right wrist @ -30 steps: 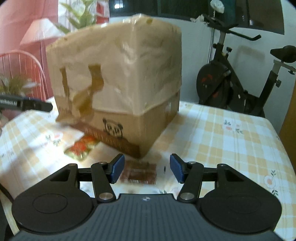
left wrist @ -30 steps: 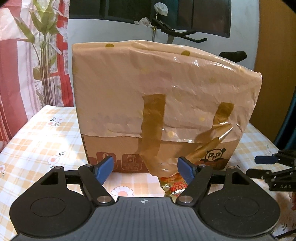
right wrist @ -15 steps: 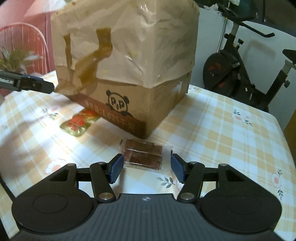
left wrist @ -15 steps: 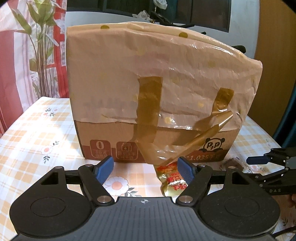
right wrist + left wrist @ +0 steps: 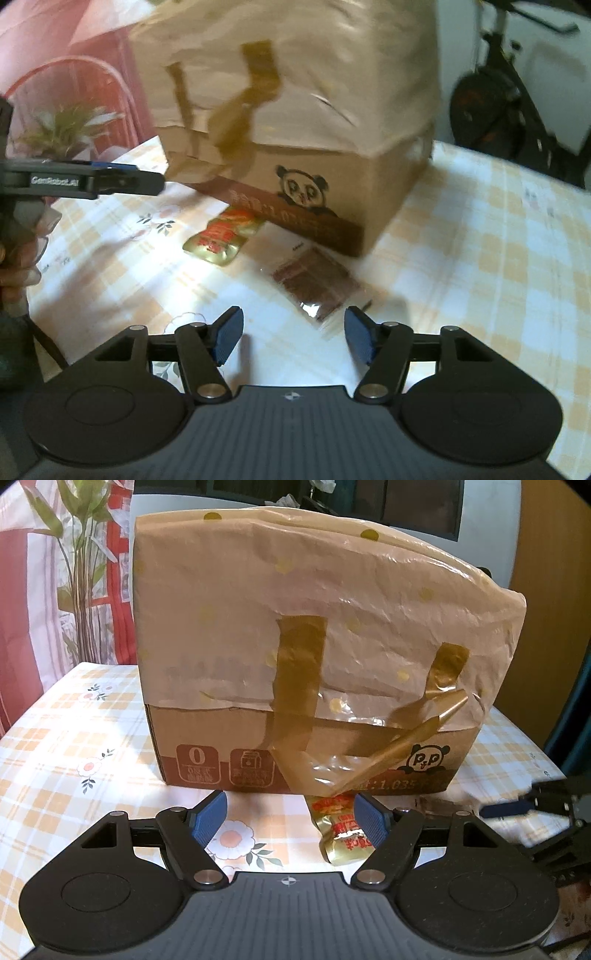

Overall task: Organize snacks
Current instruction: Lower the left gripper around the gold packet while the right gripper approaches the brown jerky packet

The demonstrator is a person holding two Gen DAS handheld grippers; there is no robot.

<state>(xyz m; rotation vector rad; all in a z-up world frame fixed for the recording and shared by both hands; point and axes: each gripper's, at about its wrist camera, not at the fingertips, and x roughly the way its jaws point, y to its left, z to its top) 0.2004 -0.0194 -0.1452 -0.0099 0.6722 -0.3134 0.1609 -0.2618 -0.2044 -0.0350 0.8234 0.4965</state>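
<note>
Box: a cardboard carton (image 5: 306, 760) stands on the worktop (image 5: 74, 738), its upper part wrapped in a tan dotted plastic bag (image 5: 332, 609) held on with brown tape (image 5: 295, 686); a panda logo (image 5: 302, 186) marks its lower corner.
Box contents: cannot tell, the top is out of sight and the sides hide the inside.
Gold packet: a gold-and-red snack pouch (image 5: 341, 829) lies on the worktop, one end at the foot of the carton.
Brown packet: a clear sachet of dark brown snack (image 5: 317, 284) lies flat on the worktop just beside the carton's panda corner, apart from the gold pouch.
Left hand-held gripper (image 5: 291, 818): jaws wide apart, nothing clamped; the gold pouch lies on the cloth just beyond its right pad.
Right hand-held gripper (image 5: 293, 339): jaws apart and just been opening, nothing between the pads; the brown sachet lies just ahead of them.
Cloth: orange-checked with small flowers.
</note>
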